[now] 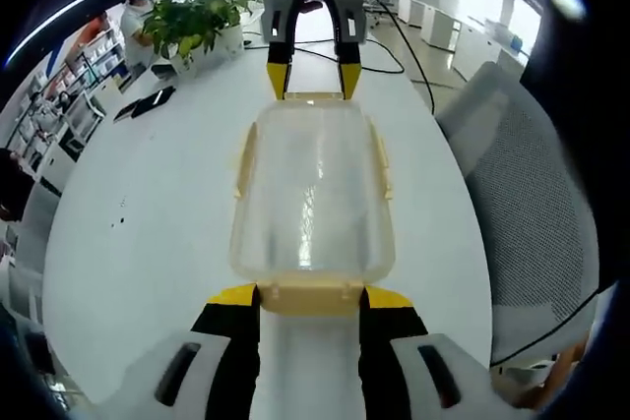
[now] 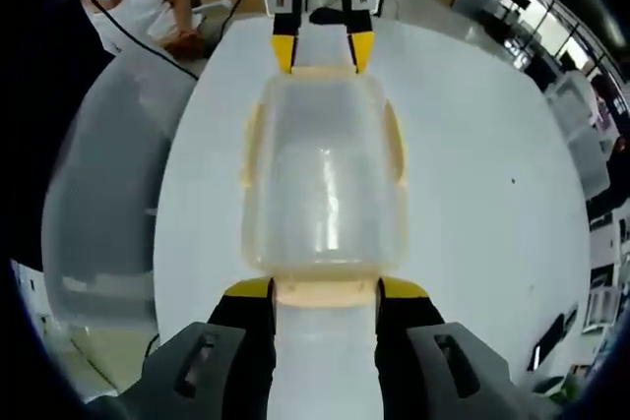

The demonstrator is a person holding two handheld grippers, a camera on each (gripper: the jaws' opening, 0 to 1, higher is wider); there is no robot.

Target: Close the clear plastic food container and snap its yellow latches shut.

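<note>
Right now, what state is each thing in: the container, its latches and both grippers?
Clear container: lid on, resting on white table.
Yellow end latch: between the left gripper tips.
Opposite end latch: between the right gripper tips.
Side latches: whether snapped, unclear.

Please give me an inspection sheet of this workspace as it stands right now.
Surface: white table, bare around the job.
Job's things: clear container with lid on; yellow latches along its sides and ends.
Clutter: potted plant, dark flat items at the far end.
Grippers: left gripper and right gripper, one at each end latch, jaws open.
Cables: black cable on the table.
Surroundings: grey mesh chair, office shelving, a seated person.
</note>
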